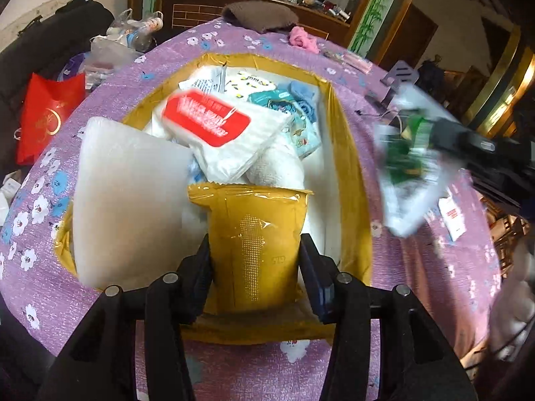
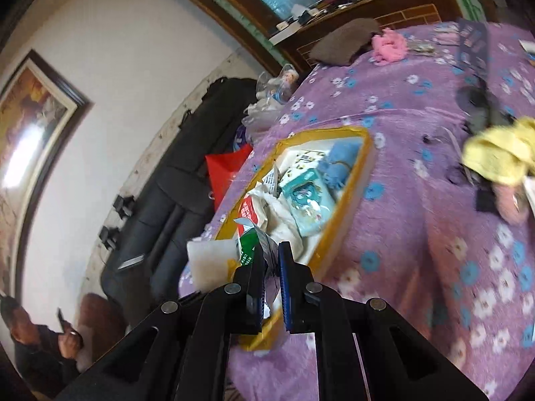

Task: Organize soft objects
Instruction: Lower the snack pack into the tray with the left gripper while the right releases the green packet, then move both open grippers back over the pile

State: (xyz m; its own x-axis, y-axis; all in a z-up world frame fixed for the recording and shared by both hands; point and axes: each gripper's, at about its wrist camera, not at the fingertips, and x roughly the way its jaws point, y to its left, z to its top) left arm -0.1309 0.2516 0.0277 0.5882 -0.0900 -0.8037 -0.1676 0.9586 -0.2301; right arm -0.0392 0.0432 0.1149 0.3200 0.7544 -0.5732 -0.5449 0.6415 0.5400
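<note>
A gold pack is grasped upright between the fingers of the left hand-held gripper, its crimped top edge pointing away from the camera, and it is held over the near end of the box. The box is gold-lined and is set on a counter covered with a purple flowered cloth. Just left of the gold pack a white foam block is seen leaning over the box's left rim. Beyond it a white pack with a red label is laid tilted on a white towel roll, and a teal pack and a blue cloth are found at the far right of the box. The right hand-held gripper is clenched on a green-and-white packet, which is held above the near rim of the box; in the left view the same packet is blurred and is seen right of the box, over the counter. On the counter to the right, well apart from the box, a yellow cloth is lying, and at the far edge a pink cloth is placed beside a brown cloth. A red bag is seen off the counter's left side.
</note>
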